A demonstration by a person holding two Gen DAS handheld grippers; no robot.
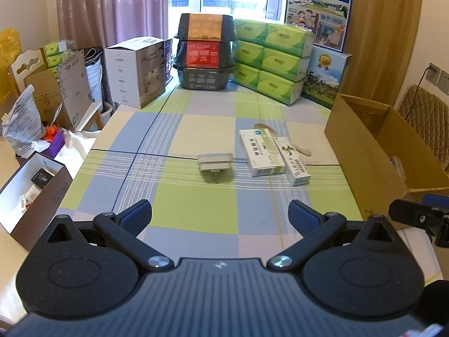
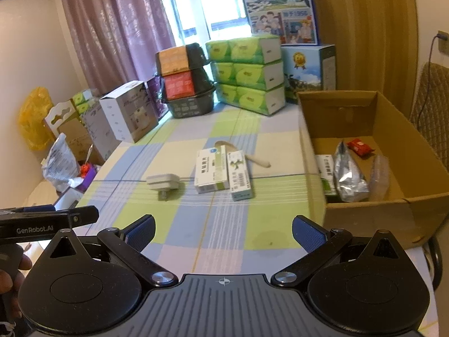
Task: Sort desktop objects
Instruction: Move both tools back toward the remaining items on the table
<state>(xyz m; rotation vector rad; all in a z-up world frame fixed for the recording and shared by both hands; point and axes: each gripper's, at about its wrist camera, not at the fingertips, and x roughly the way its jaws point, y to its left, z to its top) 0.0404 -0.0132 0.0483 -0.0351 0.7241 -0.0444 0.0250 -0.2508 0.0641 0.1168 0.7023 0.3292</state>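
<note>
On the checked tablecloth lie a grey plug adapter, a wide white-and-green medicine box, a narrower medicine box touching it, and a pale spoon partly hidden behind both boxes. My left gripper hangs open over the near table edge, well short of them, with nothing between its fingers. My right gripper is also open and holds nothing. The cardboard box at the right holds a medicine box, a silver pouch, a red packet and a clear bag.
Tissue packs, stacked black baskets, a white carton and milk cartons line the far table edge. An open white gift box stands off the left edge. A chair stands right of the cardboard box. A hand shows at lower left.
</note>
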